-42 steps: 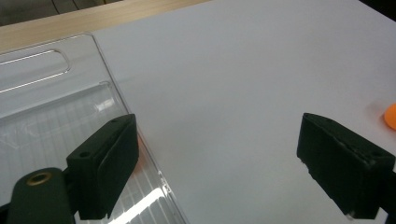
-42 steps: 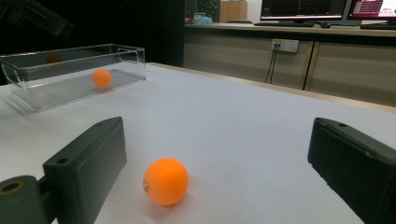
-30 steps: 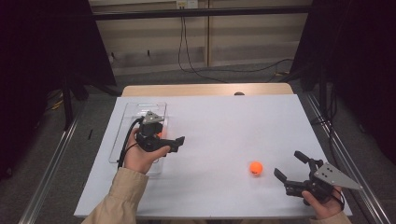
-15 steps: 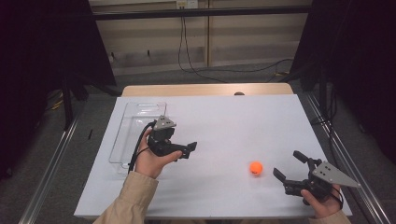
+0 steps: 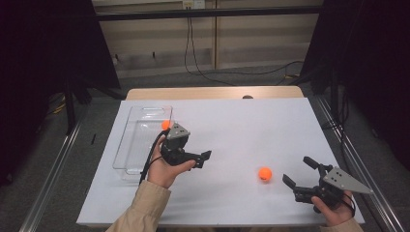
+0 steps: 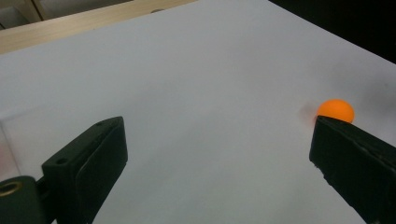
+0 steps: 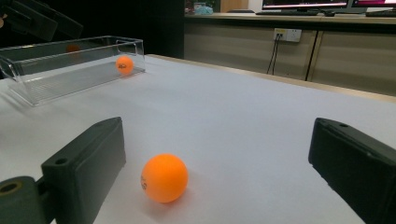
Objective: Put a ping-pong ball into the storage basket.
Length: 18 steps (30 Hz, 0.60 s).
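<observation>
Lying on the white tabletop (image 5: pixel 241 125) in the high view is an orange ball (image 5: pixel 264 174), free of any grip, between the two grippers and nearer the right one. In the right gripper view the same ball (image 7: pixel 164 178) is sitting ahead of the two black jaws, closer to the jaw at the left of that view, and touching neither.

The right gripper (image 5: pixel 302 176) is resting low by the near right corner of the tabletop, jaws standing wide, nothing between them, pointing toward the ball.

The left gripper (image 5: pixel 203 158) is being held in the person's left hand (image 5: pixel 164 169) just beside the clear plastic tray (image 5: pixel 130 145). Its jaws have just been opening and are now standing wide with nothing between them. In the left gripper view, the ball (image 6: pixel 335 110) is showing farther off, just above the jaw at the right of that view.

A second orange ball (image 5: pixel 166 124) is lying inside the tray, near its far end; in the right gripper view it is showing through the tray's clear wall (image 7: pixel 122 65).
</observation>
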Motion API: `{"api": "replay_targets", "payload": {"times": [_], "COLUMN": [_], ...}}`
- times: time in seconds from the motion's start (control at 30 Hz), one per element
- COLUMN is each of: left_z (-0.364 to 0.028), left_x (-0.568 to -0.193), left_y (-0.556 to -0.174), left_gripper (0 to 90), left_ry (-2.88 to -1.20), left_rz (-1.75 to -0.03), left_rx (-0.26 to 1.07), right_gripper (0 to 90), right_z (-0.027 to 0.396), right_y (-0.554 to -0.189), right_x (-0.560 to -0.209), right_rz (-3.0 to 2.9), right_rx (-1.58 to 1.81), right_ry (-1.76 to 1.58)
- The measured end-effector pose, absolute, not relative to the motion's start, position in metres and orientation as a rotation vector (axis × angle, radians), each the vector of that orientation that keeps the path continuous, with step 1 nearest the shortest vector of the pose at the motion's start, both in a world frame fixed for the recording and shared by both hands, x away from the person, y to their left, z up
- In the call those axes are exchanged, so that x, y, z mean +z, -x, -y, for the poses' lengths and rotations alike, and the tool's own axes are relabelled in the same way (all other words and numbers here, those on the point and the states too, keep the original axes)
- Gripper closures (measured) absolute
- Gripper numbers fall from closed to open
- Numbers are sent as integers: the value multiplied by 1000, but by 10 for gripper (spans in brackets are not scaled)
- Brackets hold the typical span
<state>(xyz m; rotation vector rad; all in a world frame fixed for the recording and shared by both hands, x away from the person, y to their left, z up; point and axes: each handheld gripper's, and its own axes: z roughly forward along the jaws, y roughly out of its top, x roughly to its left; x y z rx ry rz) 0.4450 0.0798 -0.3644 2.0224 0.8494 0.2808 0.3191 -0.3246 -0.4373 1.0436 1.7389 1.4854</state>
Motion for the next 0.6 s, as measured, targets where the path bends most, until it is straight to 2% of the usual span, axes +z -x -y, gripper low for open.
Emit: {"api": "replay_targets", "payload": {"times": [0.6], "left_z": [-67], "left_x": [-371], "left_y": [-438], "left_gripper": [44], "left_ry": [-2023], "left_rz": [-806], "left_rx": [274], "right_gripper": [38], "right_z": [323], "right_y": [-320], "right_x": [-438], "right_rz": [-1765], "right_rx": [1487], "right_ry": [-1021]}}
